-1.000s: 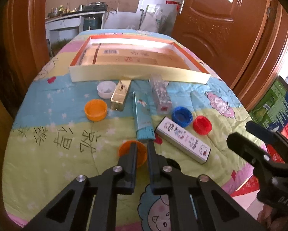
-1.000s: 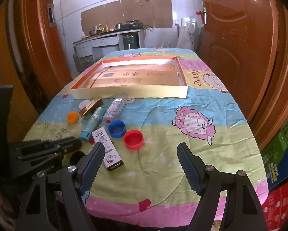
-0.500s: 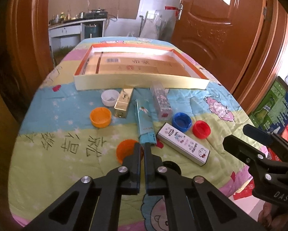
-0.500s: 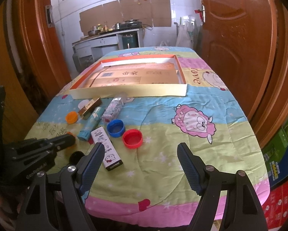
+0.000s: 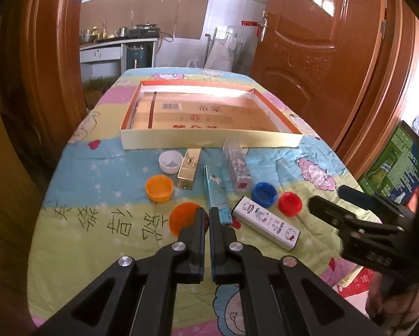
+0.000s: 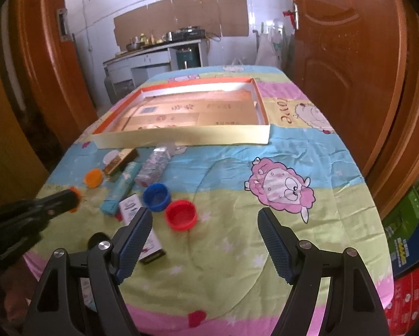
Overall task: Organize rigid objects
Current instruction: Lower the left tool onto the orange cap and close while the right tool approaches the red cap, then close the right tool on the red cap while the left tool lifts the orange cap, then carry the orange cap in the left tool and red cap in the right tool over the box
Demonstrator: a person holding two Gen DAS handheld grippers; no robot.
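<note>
Left wrist view: left claw (image 5: 206, 212) clenched, pads pinching the right rim of the near orange cap (image 5: 183, 218), which sticks out to the claw's left. Teal box (image 5: 216, 193) runs straight ahead from the fingertips, its near end just beside the right fingertip. White cartoon-print box (image 5: 265, 222) lies diagonal, just right of the claw. Ahead-left: far orange cap (image 5: 159, 187), further on white cap (image 5: 170, 161) and gold box (image 5: 189, 168) side by side. Ahead-right: clear box (image 5: 237, 165), blue cap (image 5: 264, 194), red cap (image 5: 290, 203), the two caps almost touching. Shallow tray (image 5: 209, 141) sits well ahead across the table (image 5: 97, 246), cardboard on its floor, none of the caps or boxes in it. Right claw (image 5: 327, 196) comes in from the far right, above the table edge. Right wrist view: right claw released, jaws wide apart, nothing between them, hovering over the near part of the table. Red cap sits just ahead of its left finger, blue cap a bit further ahead-left. The left finger overlaps the white cartoon-print box in the picture; cannot tell if they touch. Left claw is well off to the left, orange cap at its tip. Tray is far ahead.
</note>
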